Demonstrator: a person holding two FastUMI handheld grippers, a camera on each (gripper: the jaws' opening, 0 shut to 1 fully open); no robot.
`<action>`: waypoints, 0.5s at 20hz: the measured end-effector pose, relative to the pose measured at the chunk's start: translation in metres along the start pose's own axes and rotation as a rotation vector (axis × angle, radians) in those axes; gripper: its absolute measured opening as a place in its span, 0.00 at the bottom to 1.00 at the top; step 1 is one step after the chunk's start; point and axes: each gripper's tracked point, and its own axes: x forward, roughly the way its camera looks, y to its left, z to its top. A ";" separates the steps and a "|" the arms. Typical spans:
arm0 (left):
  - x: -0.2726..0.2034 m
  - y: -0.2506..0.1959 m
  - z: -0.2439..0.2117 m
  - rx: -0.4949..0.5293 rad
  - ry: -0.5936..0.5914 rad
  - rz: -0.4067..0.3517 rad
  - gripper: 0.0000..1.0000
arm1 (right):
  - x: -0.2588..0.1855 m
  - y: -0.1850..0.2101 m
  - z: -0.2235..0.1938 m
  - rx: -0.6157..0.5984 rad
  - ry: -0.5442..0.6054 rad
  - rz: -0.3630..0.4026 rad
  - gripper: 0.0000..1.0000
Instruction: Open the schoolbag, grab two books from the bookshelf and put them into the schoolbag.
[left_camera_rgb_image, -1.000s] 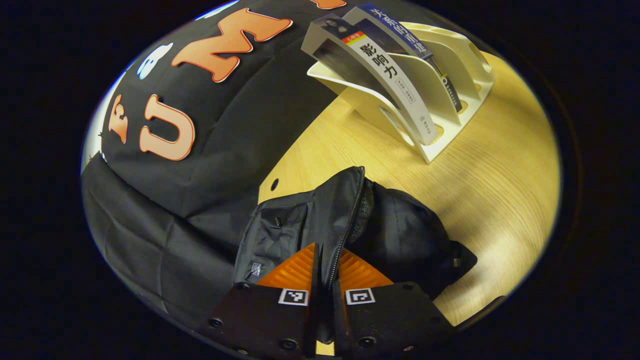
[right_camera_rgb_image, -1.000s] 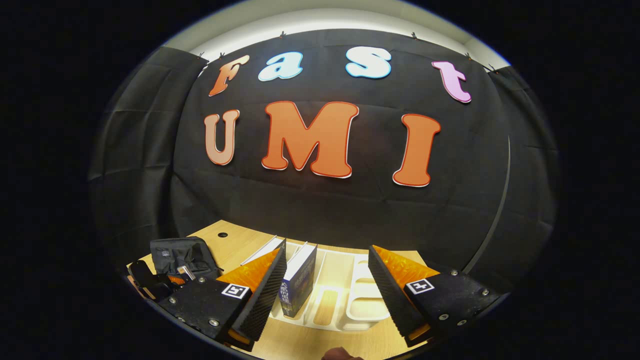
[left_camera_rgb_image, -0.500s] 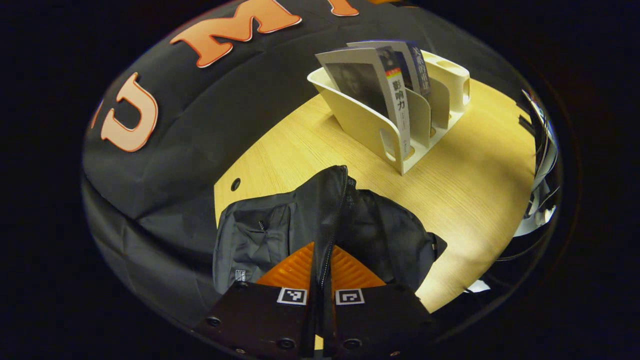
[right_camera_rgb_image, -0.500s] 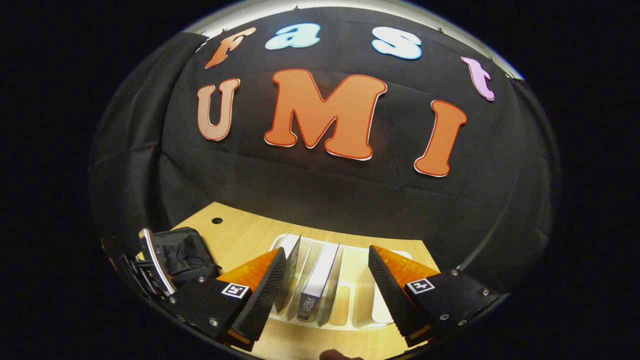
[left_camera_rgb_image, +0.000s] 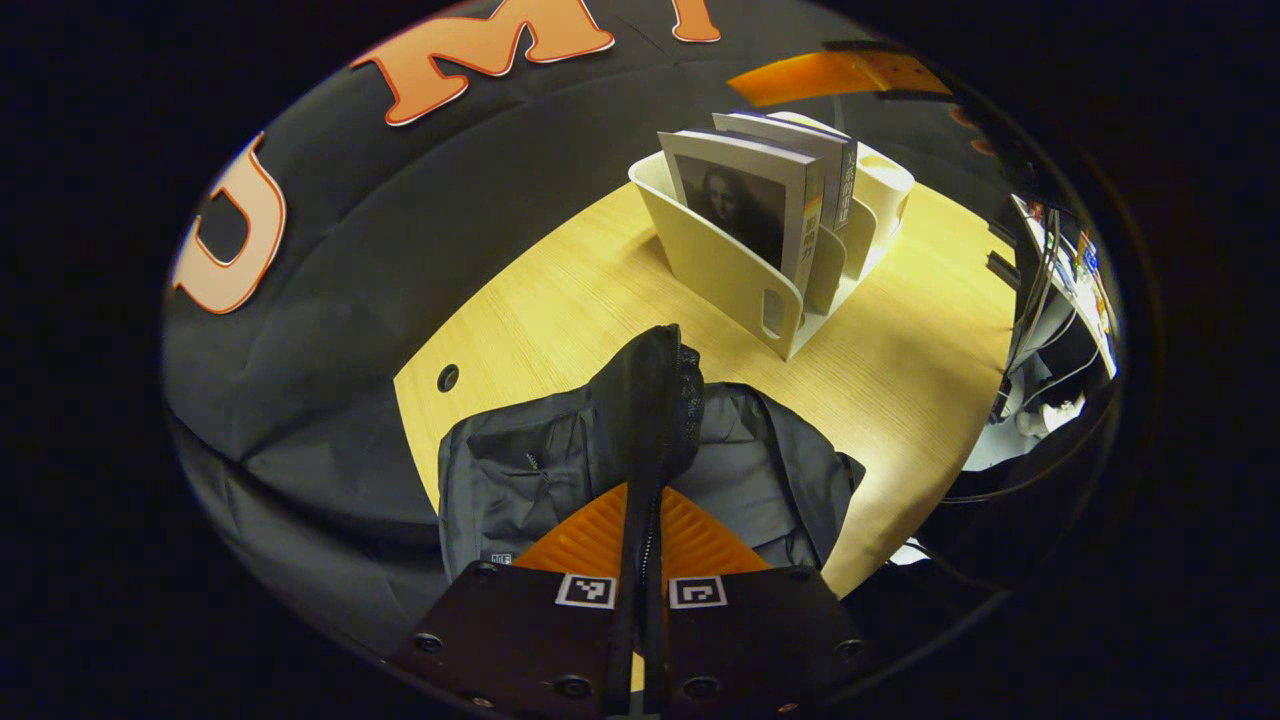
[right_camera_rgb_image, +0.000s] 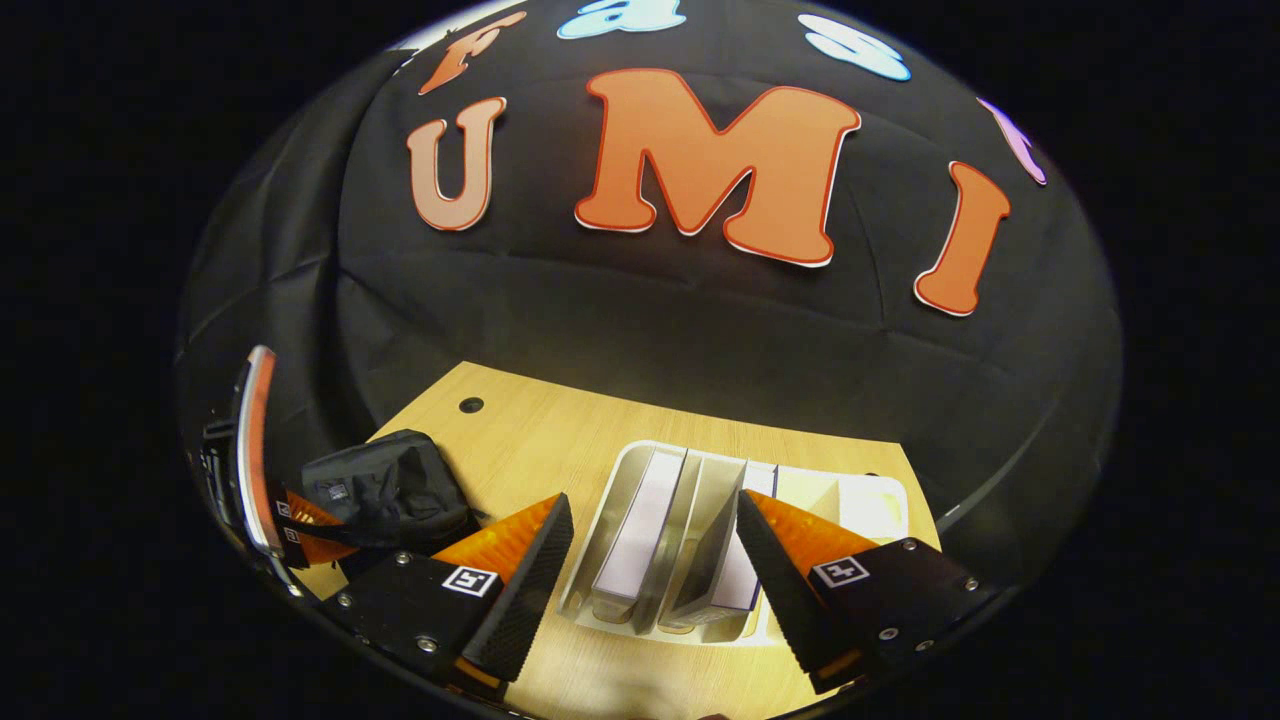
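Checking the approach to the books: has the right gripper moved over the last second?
Yes. The right gripper has come forward and over the bookshelf, its open fingers now straddling the two books.

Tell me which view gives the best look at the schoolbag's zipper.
The left gripper view. There the left gripper is shut on the raised zipper edge of the schoolbag, close up. The right gripper view shows the schoolbag small and far off at the left, zipper too small to make out.
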 end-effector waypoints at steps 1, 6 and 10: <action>-0.003 0.003 0.001 0.007 0.004 -0.018 0.06 | 0.005 -0.001 -0.001 -0.009 0.023 -0.013 0.98; -0.012 0.021 0.004 0.000 0.037 -0.093 0.04 | 0.024 0.000 -0.013 0.015 0.168 -0.015 0.99; -0.017 0.024 0.010 0.021 0.044 -0.164 0.04 | 0.044 0.003 -0.030 0.043 0.299 -0.002 0.97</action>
